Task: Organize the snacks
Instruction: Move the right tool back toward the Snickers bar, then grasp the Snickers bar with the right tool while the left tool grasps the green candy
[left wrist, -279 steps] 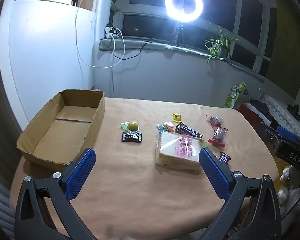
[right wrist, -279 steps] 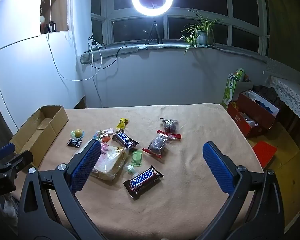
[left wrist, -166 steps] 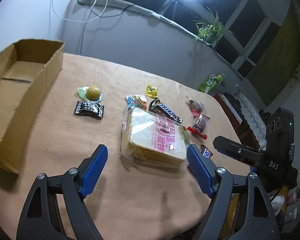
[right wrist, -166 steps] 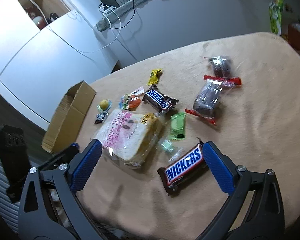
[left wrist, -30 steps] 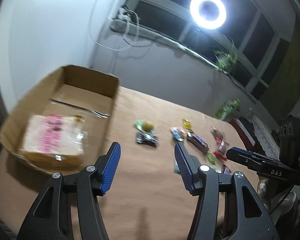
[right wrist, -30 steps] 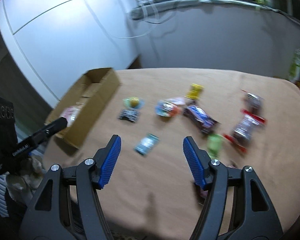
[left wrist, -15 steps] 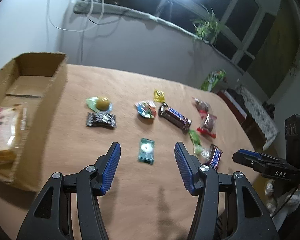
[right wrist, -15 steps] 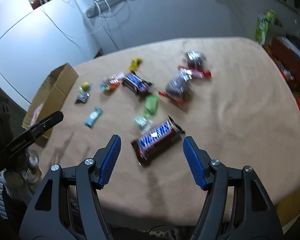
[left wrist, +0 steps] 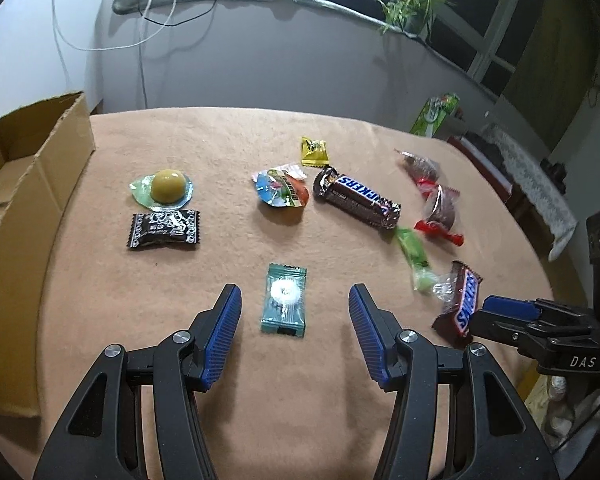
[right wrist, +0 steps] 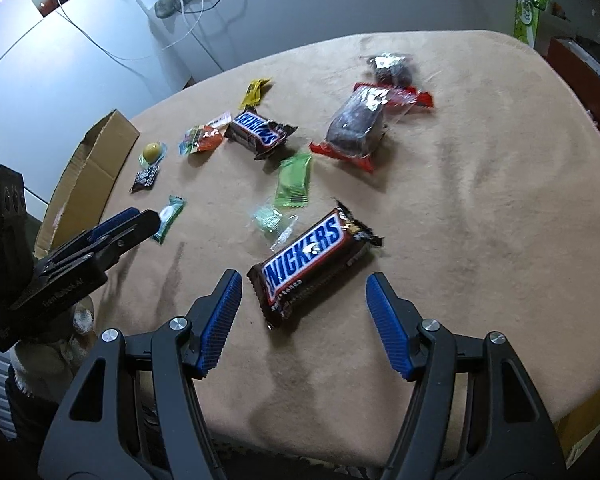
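The bread pack, seen loose on the bench in the earliest views, is now gone from among the snacks; a second ago it lay in the box (left wrist: 40,184), so the largest item is judged to be sorted, while the small snacks are left to be moved. Since then both grippers have been swung back from the box and lowered over the bench (left wrist: 228,140), each towards a different snack. The left gripper (left wrist: 294,330) is tipped steeply down with its fingers apart and empty; the teal candy (left wrist: 285,299) lies flat on the cloth between the blue fingers (left wrist: 223,332), just ahead of them and untouched. The right gripper (right wrist: 303,316) is likewise pitched down, its fingers spread and holding nothing, with the near Snickers bar (right wrist: 310,257) lying slantwise in the gap, clear of both. A second Snickers bar (left wrist: 358,197), a yellow jelly cup (left wrist: 165,187), a black candy (left wrist: 165,230), a green wrapper (right wrist: 294,180) and the red-ended cakes (right wrist: 358,128) are spread further back on the bench, well apart from the box at its left end. A double pick appears to be set up: each pair of fingers would need to drop a little further and close across its snack.
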Demonstrator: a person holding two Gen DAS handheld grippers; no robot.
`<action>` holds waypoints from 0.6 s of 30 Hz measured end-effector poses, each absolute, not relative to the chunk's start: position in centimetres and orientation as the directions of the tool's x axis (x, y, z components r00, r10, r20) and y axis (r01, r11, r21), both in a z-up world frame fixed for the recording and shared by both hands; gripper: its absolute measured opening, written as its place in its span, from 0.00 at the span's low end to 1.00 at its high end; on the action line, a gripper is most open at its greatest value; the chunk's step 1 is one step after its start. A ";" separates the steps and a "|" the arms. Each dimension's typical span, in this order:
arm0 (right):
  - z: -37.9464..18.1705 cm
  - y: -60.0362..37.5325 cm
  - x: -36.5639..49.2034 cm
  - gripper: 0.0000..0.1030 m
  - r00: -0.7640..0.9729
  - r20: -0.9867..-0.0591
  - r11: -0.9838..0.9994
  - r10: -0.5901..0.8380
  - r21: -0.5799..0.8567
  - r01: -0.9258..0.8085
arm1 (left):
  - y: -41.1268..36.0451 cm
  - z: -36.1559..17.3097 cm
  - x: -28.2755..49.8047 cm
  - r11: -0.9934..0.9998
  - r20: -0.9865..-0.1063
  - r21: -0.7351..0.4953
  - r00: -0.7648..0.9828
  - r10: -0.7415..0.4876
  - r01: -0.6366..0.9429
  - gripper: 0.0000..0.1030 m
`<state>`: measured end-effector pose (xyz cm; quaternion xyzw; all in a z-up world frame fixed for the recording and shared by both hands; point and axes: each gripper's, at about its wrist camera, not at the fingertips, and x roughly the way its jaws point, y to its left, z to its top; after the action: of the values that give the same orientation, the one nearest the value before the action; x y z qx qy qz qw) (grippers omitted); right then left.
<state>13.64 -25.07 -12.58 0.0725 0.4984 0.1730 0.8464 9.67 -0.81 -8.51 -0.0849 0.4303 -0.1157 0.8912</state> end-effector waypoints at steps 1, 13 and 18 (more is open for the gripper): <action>-12.8 -24.8 13.7 0.66 0.441 -0.821 0.930 0.363 0.292 -0.222 | -1.0 -8.6 9.7 0.961 -0.751 -0.239 0.600 -0.275 0.141 0.49; -13.0 -22.0 15.4 0.65 0.467 -0.837 0.949 0.285 0.176 -0.263 | -2.6 -9.8 10.2 0.969 -0.778 -0.172 0.579 -0.243 0.175 0.37; -13.3 -21.0 15.3 0.52 0.492 -0.844 0.949 0.214 0.061 -0.308 | -2.6 -9.9 10.6 0.973 -0.777 -0.160 0.586 -0.229 0.169 0.30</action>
<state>15.31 -20.98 -13.25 -0.0489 0.4807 0.1512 0.8624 10.59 -2.56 -9.90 -0.0343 0.4410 -0.1118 0.8899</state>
